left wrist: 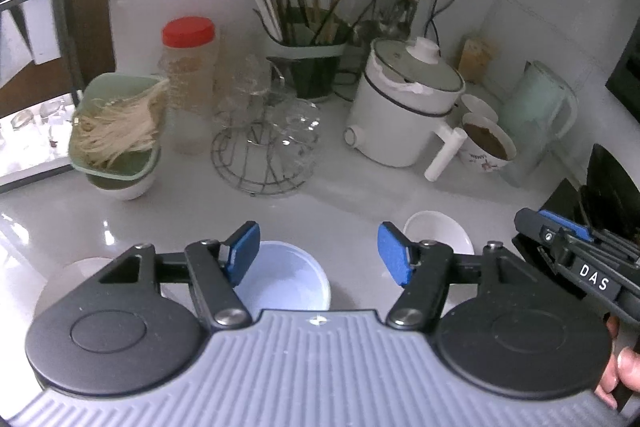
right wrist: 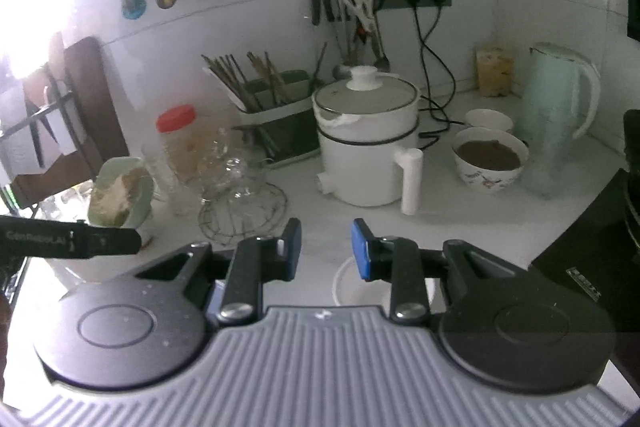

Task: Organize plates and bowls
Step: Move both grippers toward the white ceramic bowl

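In the left wrist view a pale blue bowl (left wrist: 286,279) sits on the white counter just beneath my open left gripper (left wrist: 318,253). A small white bowl (left wrist: 438,231) lies to its right, and a white dish (left wrist: 76,277) shows at the left, partly hidden by the gripper body. My right gripper (left wrist: 560,239) enters at the right edge. In the right wrist view my right gripper (right wrist: 326,249) is open and empty above a white bowl (right wrist: 356,287), which is mostly hidden. The left gripper's black body (right wrist: 68,239) crosses at the left.
A white electric pot (right wrist: 368,151) stands mid-counter. A bowl of brown food (right wrist: 490,159), a mint kettle (right wrist: 560,115), a chopstick holder (right wrist: 276,115), a wire glass rack (left wrist: 264,143), a red-lidded jar (left wrist: 190,79) and a green noodle bowl (left wrist: 120,135) line the back. A black appliance (right wrist: 588,267) sits at the right.
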`<state>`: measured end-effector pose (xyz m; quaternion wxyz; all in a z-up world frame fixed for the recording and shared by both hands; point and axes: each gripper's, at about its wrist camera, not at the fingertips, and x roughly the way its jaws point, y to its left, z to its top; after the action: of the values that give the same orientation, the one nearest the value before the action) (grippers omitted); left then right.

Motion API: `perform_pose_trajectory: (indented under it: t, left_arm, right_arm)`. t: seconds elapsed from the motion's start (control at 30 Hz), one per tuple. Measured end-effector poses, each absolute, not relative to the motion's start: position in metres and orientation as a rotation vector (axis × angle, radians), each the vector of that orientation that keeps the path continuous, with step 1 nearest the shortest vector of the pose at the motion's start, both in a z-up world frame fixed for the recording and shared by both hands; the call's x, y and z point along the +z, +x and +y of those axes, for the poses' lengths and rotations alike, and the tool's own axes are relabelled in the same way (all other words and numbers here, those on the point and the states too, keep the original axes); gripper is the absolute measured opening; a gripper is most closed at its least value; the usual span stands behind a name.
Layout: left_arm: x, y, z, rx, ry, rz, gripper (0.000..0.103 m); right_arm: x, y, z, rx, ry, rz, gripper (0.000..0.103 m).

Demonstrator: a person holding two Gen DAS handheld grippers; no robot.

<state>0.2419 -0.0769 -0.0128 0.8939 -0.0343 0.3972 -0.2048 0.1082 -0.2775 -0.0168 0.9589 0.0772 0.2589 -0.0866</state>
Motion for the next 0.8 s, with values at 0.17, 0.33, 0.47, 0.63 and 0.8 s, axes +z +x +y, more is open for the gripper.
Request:
perform_pose_trajectory:
  t: [0.17, 0.33, 0.47, 0.63, 0.8]
  left_arm:
    - [-0.021, 0.248, -0.096, -0.445, -0.020, 0.851, 0.070]
    - [-0.035, 0.253, -0.106, -0.469, -0.014, 0.891, 0.070]
    - [-0.043, 0.257, -0.122, -0.487, -0.001, 0.886, 0.070]
    - [-0.057, 0.268, -0.145, -0.501, 0.037, 0.886, 0.070]
    - [-0.068, 0.277, -0.169, -0.528, 0.075, 0.892, 0.070]
  right_arm:
    - [-0.029, 0.106, -0.294, -0.203, 0.189, 0.551, 0.031]
    - [-0.042, 0.102, -0.302, -0.222, 0.167, 0.562, 0.031]
    - [-0.050, 0.102, -0.313, -0.235, 0.179, 0.571, 0.031]
    - [-0.061, 0.104, -0.324, -0.265, 0.186, 0.573, 0.031]
    - [-0.076, 0.107, -0.334, -0.300, 0.212, 0.583, 0.031]
